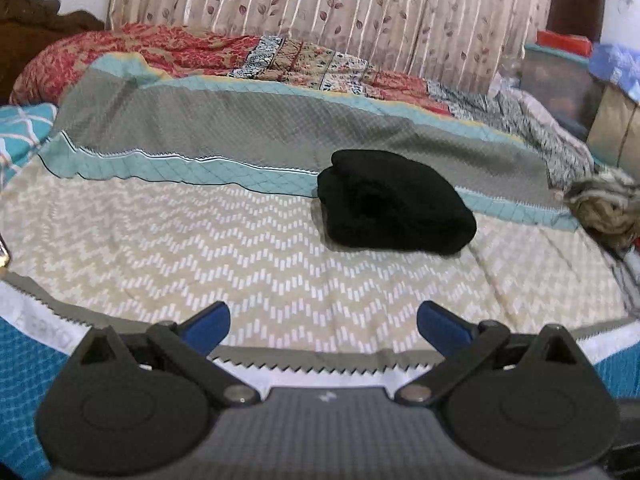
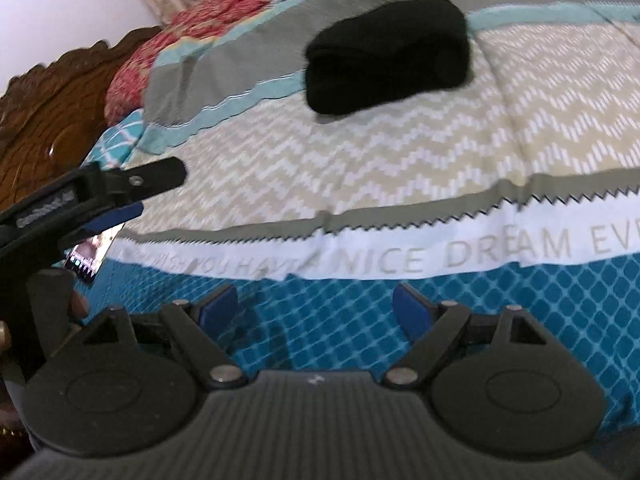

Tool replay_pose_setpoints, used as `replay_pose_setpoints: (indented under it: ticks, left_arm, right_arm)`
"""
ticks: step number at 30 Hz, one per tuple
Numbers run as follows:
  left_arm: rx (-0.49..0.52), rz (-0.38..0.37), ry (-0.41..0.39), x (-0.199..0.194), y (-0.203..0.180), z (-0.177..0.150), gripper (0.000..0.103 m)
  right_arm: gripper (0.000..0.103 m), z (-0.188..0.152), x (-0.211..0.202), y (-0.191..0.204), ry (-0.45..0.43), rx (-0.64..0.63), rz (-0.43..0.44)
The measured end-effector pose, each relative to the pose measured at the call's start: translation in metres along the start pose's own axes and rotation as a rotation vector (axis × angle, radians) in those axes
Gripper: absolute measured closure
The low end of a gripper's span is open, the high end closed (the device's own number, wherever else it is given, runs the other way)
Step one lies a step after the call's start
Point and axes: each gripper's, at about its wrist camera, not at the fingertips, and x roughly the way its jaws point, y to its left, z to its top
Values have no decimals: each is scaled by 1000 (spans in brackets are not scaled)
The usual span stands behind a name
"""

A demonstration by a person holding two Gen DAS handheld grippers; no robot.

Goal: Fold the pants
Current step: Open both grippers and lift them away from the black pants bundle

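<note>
Black pants [image 1: 394, 200] — soft, thick folded bundle — on quilted bedspread [image 1: 200, 248].

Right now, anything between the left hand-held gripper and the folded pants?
Nothing: only bare zigzag bedspread between the open left hand-held gripper and the black pants, in the left wrist view.
</note>
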Motion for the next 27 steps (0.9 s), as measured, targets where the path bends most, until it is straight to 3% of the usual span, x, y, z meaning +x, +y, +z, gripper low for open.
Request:
replay_pose_setpoints:
  ticks: [8, 17, 22, 27]
  left_arm:
    - [79, -4, 26, -6, -12, -7, 0]
    - [71, 106, 107, 5, -14, -5, 0]
    - [94, 109, 168, 9, -19, 2, 0]
    - [96, 135, 106, -2, -20, 10, 0]
  right_arm:
    - [16, -11, -5, 3, -12, 7, -9]
    - [16, -12, -12, 3, -44, 9, -28]
    - [16, -8, -24, 1, -82, 23, -37]
    - [15, -4, -39, 0, -126, 33, -45]
